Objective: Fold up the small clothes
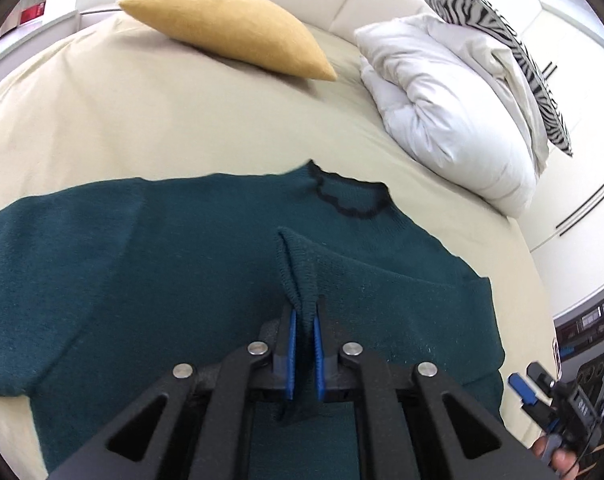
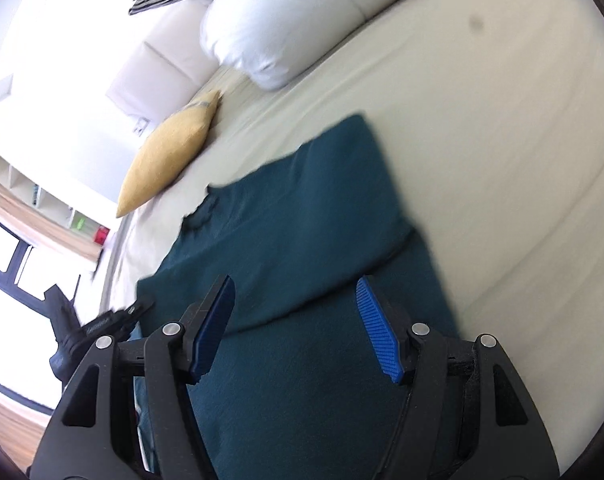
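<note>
Sweater (image 1: 149, 264), soft limp teal knit, lies flat below the yellow pillow (image 1: 229, 30). Left gripper (image 1: 304, 344) pinches its ribbed cuff, probably a sleeve end. Right gripper (image 2: 295, 332) hovers open, empty; cuffs and hems grip best.

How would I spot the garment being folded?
Look at the cream bed, below the mustard cushion and white duvet. The dark teal sweater lies spread there, the only dark item, with a black scalloped neckline.
</note>
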